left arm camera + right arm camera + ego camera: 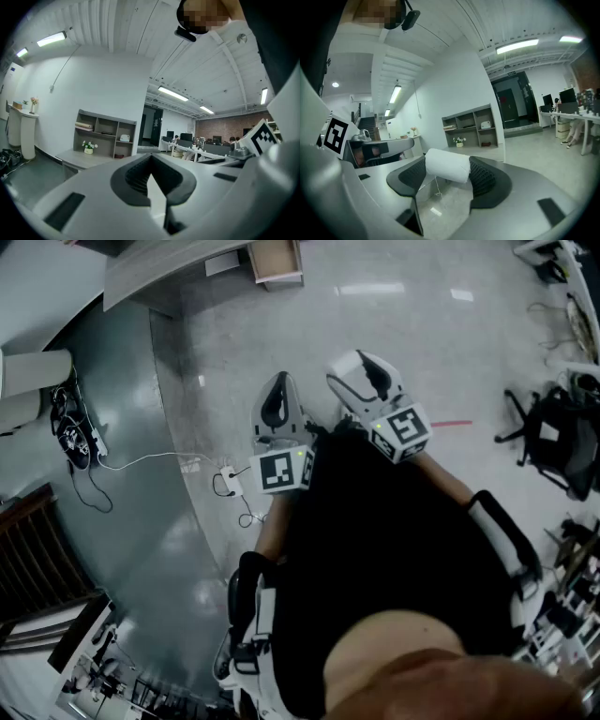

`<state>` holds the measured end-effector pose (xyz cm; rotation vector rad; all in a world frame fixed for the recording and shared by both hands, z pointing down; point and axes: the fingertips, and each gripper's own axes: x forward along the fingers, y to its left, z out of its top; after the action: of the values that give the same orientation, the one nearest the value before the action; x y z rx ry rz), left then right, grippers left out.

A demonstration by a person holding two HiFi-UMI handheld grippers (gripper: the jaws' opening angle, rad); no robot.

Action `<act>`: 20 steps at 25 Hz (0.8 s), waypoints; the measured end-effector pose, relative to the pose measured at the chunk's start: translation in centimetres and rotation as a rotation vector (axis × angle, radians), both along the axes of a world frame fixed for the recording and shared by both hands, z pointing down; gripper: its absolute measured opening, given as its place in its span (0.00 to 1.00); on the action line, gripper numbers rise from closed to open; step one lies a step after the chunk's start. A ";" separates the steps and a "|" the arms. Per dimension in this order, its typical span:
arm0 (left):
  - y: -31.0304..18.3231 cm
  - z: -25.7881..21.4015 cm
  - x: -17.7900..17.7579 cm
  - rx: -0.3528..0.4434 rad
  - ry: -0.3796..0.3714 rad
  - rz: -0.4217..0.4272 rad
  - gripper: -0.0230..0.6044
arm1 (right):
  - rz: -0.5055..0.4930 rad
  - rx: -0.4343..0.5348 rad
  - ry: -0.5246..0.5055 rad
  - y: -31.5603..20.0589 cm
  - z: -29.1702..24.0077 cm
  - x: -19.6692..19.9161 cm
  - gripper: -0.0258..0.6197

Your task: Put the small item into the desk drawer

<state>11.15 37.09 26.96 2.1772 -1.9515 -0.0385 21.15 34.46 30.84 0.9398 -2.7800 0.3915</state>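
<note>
My right gripper [448,163] is shut on a small white cloth roll [446,168] that lies crosswise between its dark pads, with a thread hanging from it. The left gripper [150,161] is shut, its pads meeting at the tips with nothing between them. In the head view both grippers are held out in front of the person's body above the floor, the left gripper [278,401] beside the right gripper [362,373]; the roll is hidden there. A grey desk [169,268] stands far ahead, with an open drawer [277,261] next to it.
A grey shelf unit [104,133] with a small flower pot stands on the desk [82,160] against the white wall. On the floor lie a power strip with cables [228,480]. A black office chair [555,442] stands at the right, a white pedestal [33,373] at the left.
</note>
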 end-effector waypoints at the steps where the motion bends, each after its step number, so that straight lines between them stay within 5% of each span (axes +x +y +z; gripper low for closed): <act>1: 0.0 0.1 -0.1 0.002 -0.020 0.009 0.02 | 0.003 -0.002 0.000 0.0 0.0 0.0 0.48; 20: 0.7 1.0 -2.4 -0.002 -0.042 0.033 0.02 | -0.001 -0.008 -0.005 0.7 0.1 -2.4 0.48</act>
<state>8.75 37.80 27.92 2.2251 -1.9364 0.0145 18.72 35.14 30.91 0.9374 -2.7810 0.4055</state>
